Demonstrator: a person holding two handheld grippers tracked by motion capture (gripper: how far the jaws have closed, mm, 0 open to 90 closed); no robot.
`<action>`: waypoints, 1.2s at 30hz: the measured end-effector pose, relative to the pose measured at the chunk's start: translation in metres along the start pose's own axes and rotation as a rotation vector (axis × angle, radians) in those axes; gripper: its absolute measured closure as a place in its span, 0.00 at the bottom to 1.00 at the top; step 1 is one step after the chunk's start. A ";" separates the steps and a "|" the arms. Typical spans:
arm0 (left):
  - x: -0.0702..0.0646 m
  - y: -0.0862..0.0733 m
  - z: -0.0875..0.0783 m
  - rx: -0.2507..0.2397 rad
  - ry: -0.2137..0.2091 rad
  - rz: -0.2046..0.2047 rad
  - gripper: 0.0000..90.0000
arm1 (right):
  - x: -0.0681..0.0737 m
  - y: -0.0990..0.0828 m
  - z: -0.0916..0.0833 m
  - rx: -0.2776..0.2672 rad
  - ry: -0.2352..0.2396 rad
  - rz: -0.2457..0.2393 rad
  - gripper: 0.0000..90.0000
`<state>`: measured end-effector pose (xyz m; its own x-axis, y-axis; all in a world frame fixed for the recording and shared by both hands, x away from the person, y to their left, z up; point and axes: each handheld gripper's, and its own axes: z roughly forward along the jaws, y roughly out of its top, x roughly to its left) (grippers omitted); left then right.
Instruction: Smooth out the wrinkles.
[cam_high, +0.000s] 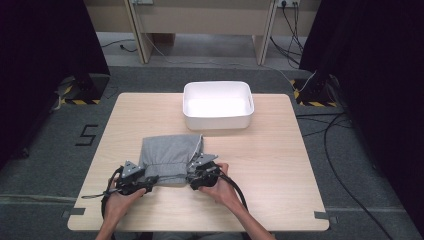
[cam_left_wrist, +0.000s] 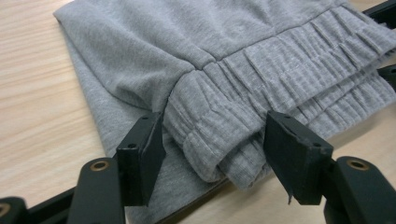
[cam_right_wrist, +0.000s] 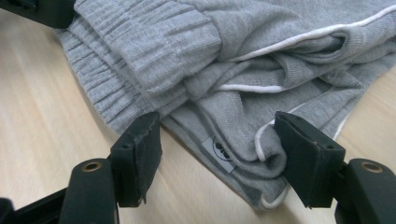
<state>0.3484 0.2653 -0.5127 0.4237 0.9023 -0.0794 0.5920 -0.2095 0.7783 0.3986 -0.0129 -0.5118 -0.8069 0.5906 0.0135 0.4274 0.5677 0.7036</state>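
A folded grey garment (cam_high: 169, 156) with a ribbed waistband and white piping lies on the wooden table (cam_high: 280, 165) near its front. My left gripper (cam_high: 137, 183) is at the garment's near left corner; in the left gripper view its jaws stand open around the gathered waistband (cam_left_wrist: 215, 140). My right gripper (cam_high: 202, 175) is at the near right corner; its jaws stand open around the folded layers with the white piping and a small label (cam_right_wrist: 219, 150). The garment (cam_left_wrist: 187, 56) rests flat, and the other gripper's black tip (cam_right_wrist: 44, 9) shows at the top left of the right gripper view.
A white rectangular bin (cam_high: 218, 105) stands at the table's far middle, just beyond the garment. Bare tabletop extends to the right and left of the garment. Cables (cam_high: 345, 170) run over the grey floor on the right.
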 end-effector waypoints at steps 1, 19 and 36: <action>0.002 0.000 0.000 -0.002 0.005 -0.001 0.41 | 0.000 0.003 0.002 0.004 0.001 -0.002 0.38; 0.032 0.004 0.001 -0.002 0.058 -0.051 0.41 | 0.002 0.030 0.029 0.018 0.009 -0.022 0.38; 0.005 0.010 -0.025 -0.114 0.030 -0.049 0.34 | -0.018 0.036 -0.007 -0.078 0.015 0.029 0.37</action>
<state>0.3398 0.2771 -0.4899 0.3746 0.9216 -0.1017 0.5286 -0.1222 0.8401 0.4251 -0.0071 -0.4820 -0.8009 0.5972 0.0443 0.4178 0.5043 0.7557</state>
